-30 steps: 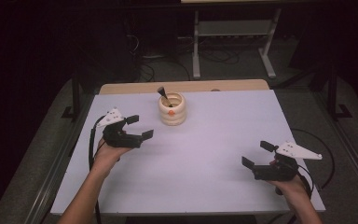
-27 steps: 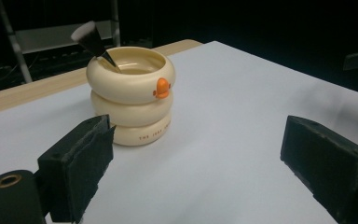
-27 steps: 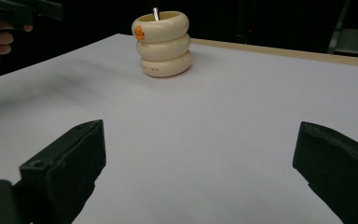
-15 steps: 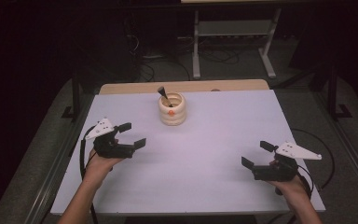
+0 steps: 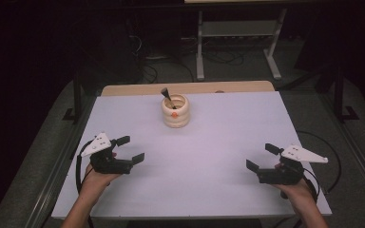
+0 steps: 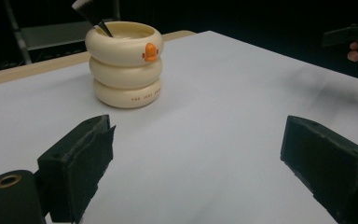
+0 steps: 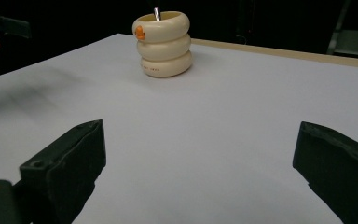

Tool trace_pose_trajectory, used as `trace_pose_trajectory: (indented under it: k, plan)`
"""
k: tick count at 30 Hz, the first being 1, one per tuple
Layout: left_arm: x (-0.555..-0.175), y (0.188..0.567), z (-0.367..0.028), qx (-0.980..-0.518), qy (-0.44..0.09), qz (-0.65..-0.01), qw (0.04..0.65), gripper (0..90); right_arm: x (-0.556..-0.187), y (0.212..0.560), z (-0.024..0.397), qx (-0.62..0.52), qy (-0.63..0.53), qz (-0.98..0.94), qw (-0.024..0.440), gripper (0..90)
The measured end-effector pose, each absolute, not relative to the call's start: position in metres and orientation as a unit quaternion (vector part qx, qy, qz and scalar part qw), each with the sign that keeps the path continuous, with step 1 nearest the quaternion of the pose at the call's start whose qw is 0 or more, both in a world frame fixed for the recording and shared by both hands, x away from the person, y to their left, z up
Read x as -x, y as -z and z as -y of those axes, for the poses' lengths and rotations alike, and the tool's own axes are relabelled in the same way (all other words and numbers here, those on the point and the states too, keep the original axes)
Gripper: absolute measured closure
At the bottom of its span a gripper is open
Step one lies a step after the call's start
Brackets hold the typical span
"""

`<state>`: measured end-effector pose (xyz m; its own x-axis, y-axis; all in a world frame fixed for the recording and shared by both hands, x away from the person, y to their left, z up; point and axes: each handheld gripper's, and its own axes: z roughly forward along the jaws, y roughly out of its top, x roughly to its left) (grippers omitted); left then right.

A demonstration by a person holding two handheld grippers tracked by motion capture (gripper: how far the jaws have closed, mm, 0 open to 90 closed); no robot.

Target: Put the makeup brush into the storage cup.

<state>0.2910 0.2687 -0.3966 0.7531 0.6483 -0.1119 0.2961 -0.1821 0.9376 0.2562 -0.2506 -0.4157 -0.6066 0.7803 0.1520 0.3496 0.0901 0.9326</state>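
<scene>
A cream cup (image 5: 176, 113) made of three stacked rings, with an orange duck mark, stands at the back middle of the white table (image 5: 218, 142). A dark-tipped brush (image 5: 166, 95) leans inside it. My left gripper (image 5: 130, 149) hovers at the near left, well short of the cup, jaws wide open and empty. My right gripper (image 5: 261, 157) sits at the near right, also open and empty. In the left gripper view the cup (image 6: 126, 65) is ahead and to the left of the open jaws (image 6: 196, 163). In the right gripper view the cup (image 7: 164, 44) stands far ahead.
A wooden strip (image 5: 185, 88) runs along the table's far edge. A metal stand (image 5: 237, 33) and cables lie on the dark floor behind. Cables trail from both grippers near the table's side edges.
My left gripper has drawn back toward the near left and sunk a little, away from the cup. The right gripper and the cup have stayed still.
</scene>
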Motion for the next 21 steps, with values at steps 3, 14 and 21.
trace_pose_trajectory:
  k: [3,14,21]
  plan:
    - [-0.286,0.398,-0.271,-0.752,-0.157,-0.313,0.559,8.9,-0.256,0.416,0.251,-0.398,-0.545,-0.711,0.198,2.0]
    - [-0.27,0.403,-0.281,-0.747,-0.156,-0.314,0.565,8.9,-0.256,0.416,0.25,-0.397,-0.544,-0.712,0.198,2.0]
    - [-0.262,0.409,-0.289,-0.746,-0.153,-0.315,0.567,8.9,-0.256,0.416,0.249,-0.396,-0.543,-0.713,0.197,2.0]
